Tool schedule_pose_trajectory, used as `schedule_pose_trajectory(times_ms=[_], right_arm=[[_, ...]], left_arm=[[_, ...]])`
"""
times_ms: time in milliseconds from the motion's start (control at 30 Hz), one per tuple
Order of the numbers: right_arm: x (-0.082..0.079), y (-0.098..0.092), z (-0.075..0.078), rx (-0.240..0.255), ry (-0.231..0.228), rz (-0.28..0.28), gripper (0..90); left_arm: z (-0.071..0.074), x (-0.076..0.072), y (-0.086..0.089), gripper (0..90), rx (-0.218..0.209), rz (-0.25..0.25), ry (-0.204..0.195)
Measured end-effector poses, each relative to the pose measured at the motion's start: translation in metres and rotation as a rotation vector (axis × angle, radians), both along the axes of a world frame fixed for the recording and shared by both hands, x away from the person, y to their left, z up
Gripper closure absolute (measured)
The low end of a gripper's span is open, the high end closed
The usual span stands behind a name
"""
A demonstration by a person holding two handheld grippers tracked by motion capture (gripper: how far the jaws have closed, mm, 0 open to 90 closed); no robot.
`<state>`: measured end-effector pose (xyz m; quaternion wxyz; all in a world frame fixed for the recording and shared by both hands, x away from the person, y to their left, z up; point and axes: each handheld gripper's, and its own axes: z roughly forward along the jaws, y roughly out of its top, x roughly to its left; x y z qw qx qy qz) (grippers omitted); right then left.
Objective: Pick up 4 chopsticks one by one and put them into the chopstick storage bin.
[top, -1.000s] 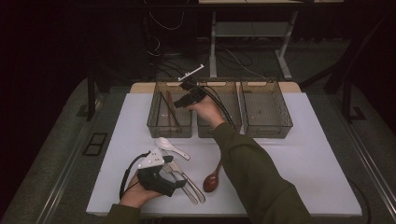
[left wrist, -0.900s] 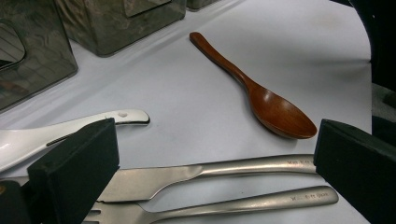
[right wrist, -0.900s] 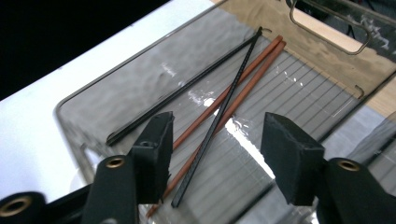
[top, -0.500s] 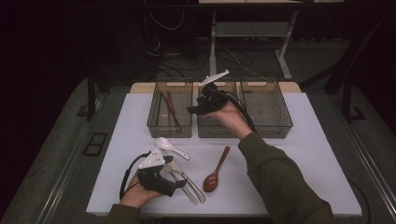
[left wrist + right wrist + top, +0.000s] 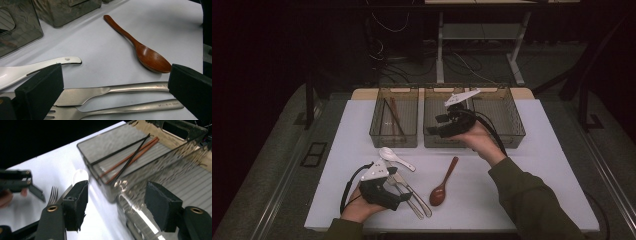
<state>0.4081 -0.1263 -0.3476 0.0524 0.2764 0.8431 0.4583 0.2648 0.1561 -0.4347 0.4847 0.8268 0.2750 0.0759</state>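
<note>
steel fork [image 5: 399, 189] and steel knife [image 5: 416, 196], one each, lie between the left gripper's [image 5: 398, 196] wide, empty jaws. one wooden spoon [image 5: 443, 183] and one white spoon [image 5: 393, 157] lie near. right gripper [image 5: 434, 125], jaws just opening and empty, hangs over three bins [image 5: 512, 120]; four chopsticks [image 5: 130, 155] lie in one.

Cut off and blurred at the edges

In the left gripper view the fork [image 5: 117, 110] is running off the bottom edge, its tines hiding behind the left claw [image 5: 115, 87]; the white spoon [image 5: 37, 68] is leaving at the left; the middle bin [image 5: 160, 202] is smearing behind the right claw [image 5: 116, 206].
</note>
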Motion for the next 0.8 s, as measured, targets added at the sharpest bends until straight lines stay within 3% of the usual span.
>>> schedule_pose_trajectory(times_ms=[533,800], right_arm=[[-0.042,-0.059,-0.025,0.024,0.021,-0.009,35.2],[-0.067,-0.096,-0.042,-0.001,0.009,-0.078,31.3]], left_arm=[[0.000,0.000,0.000,0.0,0.002,0.004,0.001],[0.001,0.000,-0.001,0.0,0.005,0.008,0.002]])
